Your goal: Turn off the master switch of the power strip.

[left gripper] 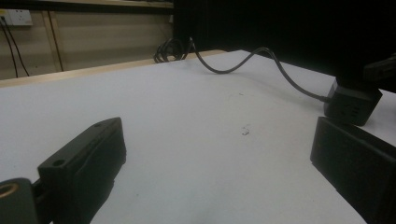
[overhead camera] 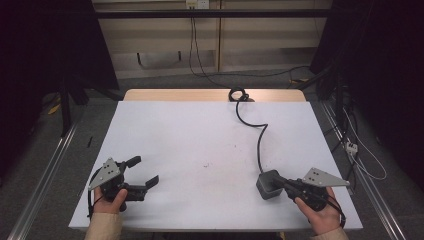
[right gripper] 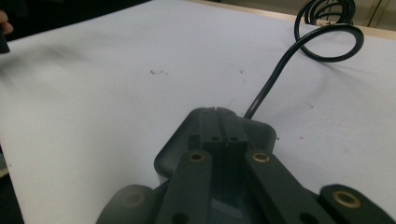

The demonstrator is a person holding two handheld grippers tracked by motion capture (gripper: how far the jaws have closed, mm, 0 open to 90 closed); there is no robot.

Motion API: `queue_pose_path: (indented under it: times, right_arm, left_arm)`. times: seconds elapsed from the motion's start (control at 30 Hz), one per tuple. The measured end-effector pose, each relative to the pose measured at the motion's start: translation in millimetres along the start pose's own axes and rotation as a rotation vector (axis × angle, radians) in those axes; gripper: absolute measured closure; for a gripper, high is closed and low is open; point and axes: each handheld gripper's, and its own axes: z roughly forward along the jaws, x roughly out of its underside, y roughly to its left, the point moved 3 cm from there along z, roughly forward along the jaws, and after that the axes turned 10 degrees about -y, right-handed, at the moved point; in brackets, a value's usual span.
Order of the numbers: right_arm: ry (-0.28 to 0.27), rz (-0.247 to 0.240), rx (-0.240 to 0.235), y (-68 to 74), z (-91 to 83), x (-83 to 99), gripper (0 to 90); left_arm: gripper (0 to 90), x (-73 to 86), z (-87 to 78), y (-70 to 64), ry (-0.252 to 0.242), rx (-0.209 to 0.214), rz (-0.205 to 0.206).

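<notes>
1. Resting at five o'clock on the white table [overhead camera: 200, 130], high view: dark power adapter [overhead camera: 268, 184], right gripper [overhead camera: 286, 186] touching it; left gripper [overhead camera: 142, 172] at seven o'clock, jaws spread, empty.
2. Left gripper view: jaws wide apart; adapter at two o'clock, black cable [left gripper: 261, 60] trailing off.
3. Right gripper view: jaws pressed together over the adapter top; whether they pinch it, cannot tell.

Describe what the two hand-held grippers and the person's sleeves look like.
Both are black. The left hand-held gripper has two blocky jaws and a grey three-cornered plate dotted with small holes on top. The right hand-held gripper carries a matching grey plate, and brass-coloured bushings sit in its linkage arms. A thin black cable loops by each wrist. The sleeves are beige.
</notes>
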Motion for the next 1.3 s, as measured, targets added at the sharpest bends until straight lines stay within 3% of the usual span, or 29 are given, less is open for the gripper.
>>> queue_pose_path:
  times: [0.27,0.37,0.6,0.83,1.3]
  right_arm:
    - [-0.069,0.053,-0.03,-0.1,-1.8,-5.6,90.0]
    - [-0.073,0.06,-0.026,-0.2,-1.1,-5.7,82.0]
    - [-0.073,0.057,-0.018,1.0,1.9,-6.0,77.8]
    - [-0.081,0.062,0.015,0.0,4.6,-5.1,55.3]
    - [-0.092,0.065,0.071,-3.2,7.1,-4.0,25.5]
  left_arm:
    - [3.0,-0.1,0.2,0.6,0.0,0.001,-0.001]
    - [3.0,0.2,0.8,0.5,0.002,0.005,0.002]
    - [2.9,0.6,0.7,0.8,0.003,0.005,0.0]
    - [3.0,0.8,0.6,0.8,0.004,0.005,-0.002]
    - [2.9,0.6,-0.4,1.1,0.002,0.001,-0.004]
